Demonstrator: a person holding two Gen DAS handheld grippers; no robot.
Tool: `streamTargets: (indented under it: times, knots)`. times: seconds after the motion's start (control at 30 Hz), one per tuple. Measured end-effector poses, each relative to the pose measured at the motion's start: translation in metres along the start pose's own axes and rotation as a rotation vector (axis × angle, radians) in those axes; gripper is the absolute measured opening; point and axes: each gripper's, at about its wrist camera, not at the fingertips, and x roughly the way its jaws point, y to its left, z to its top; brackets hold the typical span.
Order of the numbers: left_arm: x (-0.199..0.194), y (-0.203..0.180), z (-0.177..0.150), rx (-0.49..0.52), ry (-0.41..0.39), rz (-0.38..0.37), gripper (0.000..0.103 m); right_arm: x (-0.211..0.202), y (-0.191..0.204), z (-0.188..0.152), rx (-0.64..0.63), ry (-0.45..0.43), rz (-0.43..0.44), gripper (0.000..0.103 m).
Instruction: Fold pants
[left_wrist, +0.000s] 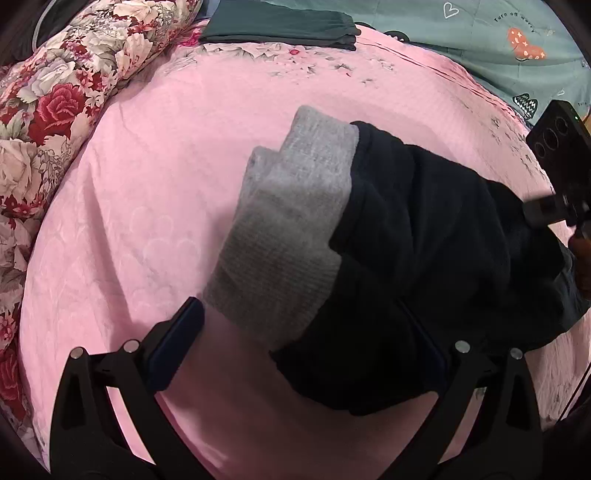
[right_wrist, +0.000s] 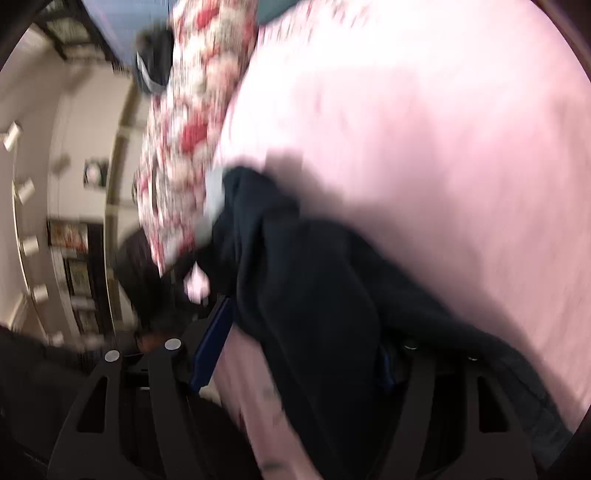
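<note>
The pants (left_wrist: 424, 236) are dark navy with grey ribbed cuffs (left_wrist: 295, 221), lying folded over on the pink bedsheet (left_wrist: 166, 184). My left gripper (left_wrist: 306, 350) is open, its jaws wide apart on either side of the near edge of the pants. In the blurred right wrist view the pants (right_wrist: 314, 295) drape between the fingers of my right gripper (right_wrist: 303, 350), which stands open with dark cloth over its right finger. The right gripper's body shows at the right edge of the left wrist view (left_wrist: 557, 177), at the far end of the pants.
A floral quilt (left_wrist: 55, 110) runs along the left of the bed. A folded dark green garment (left_wrist: 288, 27) lies at the far edge. A teal printed blanket (left_wrist: 498, 48) is at the far right. The room wall (right_wrist: 74, 184) shows at left in the right wrist view.
</note>
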Motion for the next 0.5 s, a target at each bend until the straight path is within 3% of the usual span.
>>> streamTargets:
  times: [0.1,0.27,0.33,0.4,0.47,0.5]
  knots:
    - [0.0,0.0,-0.001,0.003,-0.008,0.001,0.101,-0.016,-0.016,0.002,0.11,-0.133,0.122,0.068]
    - [-0.001,0.0,-0.003,0.003,-0.02,0.001,0.101,-0.011,-0.022,0.001,0.166,-0.135,0.093,0.062]
    - [-0.005,0.003,0.0,-0.001,-0.002,-0.018,0.101,-0.016,-0.015,0.002,0.15,-0.081,0.003,0.061]
    - [-0.018,0.014,0.005,-0.043,0.012,-0.058,0.101,-0.031,0.009,0.0,0.052,-0.048,-0.179,0.062]
    - [-0.037,0.024,0.005,-0.042,-0.023,-0.081,0.101,-0.052,0.034,-0.01,-0.039,-0.091,-0.338,0.062]
    - [-0.046,0.027,0.004,-0.031,-0.036,-0.085,0.101,-0.06,0.043,-0.014,-0.056,-0.126,-0.377,0.062]
